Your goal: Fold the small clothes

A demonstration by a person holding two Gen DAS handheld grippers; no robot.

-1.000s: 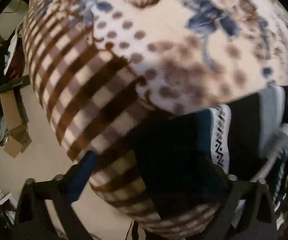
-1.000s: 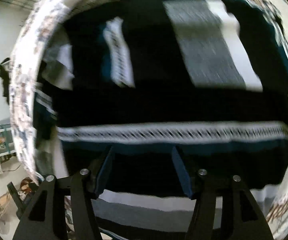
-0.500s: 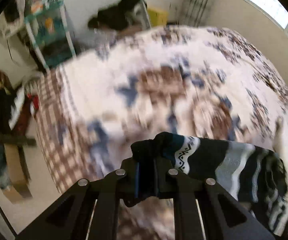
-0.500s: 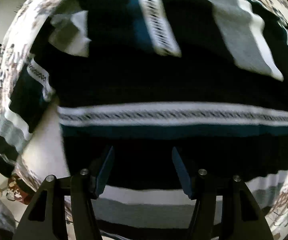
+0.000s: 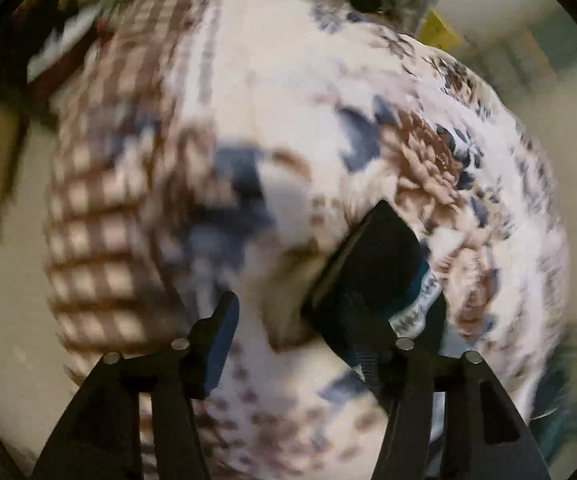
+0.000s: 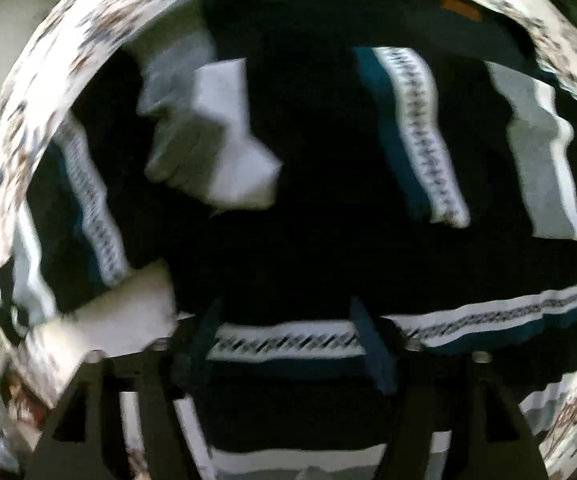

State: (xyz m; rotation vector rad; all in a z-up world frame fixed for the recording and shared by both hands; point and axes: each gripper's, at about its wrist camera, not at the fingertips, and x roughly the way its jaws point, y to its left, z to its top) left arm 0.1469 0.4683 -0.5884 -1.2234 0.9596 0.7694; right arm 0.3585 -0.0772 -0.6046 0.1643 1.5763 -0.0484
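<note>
Left claw (image 5: 288, 328) opening, fingers apart, bare bedspread showing in the gap; nothing pinched. A dark fold of the sweater (image 5: 380, 264), with a bit of teal and white zigzag trim, lies against the right-hand finger (image 5: 352, 320) at lower right of the left wrist frame. Whether it touches the pad is not clear through the blur. Floral and checked bedspread (image 5: 248, 120) fills the rest of that view. Right claw (image 6: 284, 344) also opening, pointing down over the sweater (image 6: 308, 220), a white zigzag stripe visible between its fingers; pads do not appear to press the cloth. Sweater spread on the bed, filling most of the right wrist frame, a grey and white sleeve part bunched at upper left.
</note>
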